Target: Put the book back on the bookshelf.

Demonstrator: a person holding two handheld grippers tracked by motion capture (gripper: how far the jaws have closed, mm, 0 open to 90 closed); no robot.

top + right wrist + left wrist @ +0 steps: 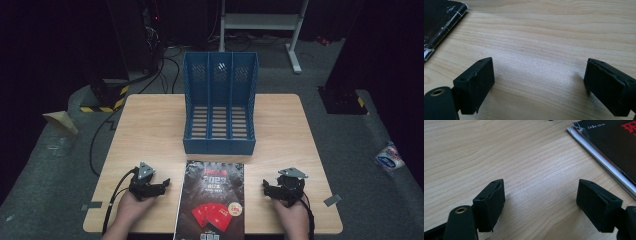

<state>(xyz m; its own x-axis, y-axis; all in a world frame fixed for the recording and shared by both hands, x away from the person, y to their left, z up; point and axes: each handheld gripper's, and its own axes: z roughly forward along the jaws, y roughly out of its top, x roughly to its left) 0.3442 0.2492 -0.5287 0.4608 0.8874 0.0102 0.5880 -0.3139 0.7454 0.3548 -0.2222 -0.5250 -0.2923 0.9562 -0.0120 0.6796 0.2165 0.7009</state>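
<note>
A dark book (pixel 212 199) with red cards on its cover lies flat at the table's near edge, between my two hands. Its white page edge and black cover (pixel 609 147) show at the upper right of the left gripper view, and a worn corner (pixel 441 20) shows at the upper left of the right gripper view. My left gripper (pixel 161 185) rests on the table left of the book, jaws open over bare wood (pixel 541 195). Right of the book rests my right gripper (pixel 266 189), also open and holding nothing (pixel 539 82).
A blue three-slot file rack (pixel 220 107) stands upright at the middle of the wooden table (pixel 150 125), just beyond the book. Cables, a white metal stand (pixel 295 30) and a crumpled packet (pixel 390 157) lie on the grey floor around the table.
</note>
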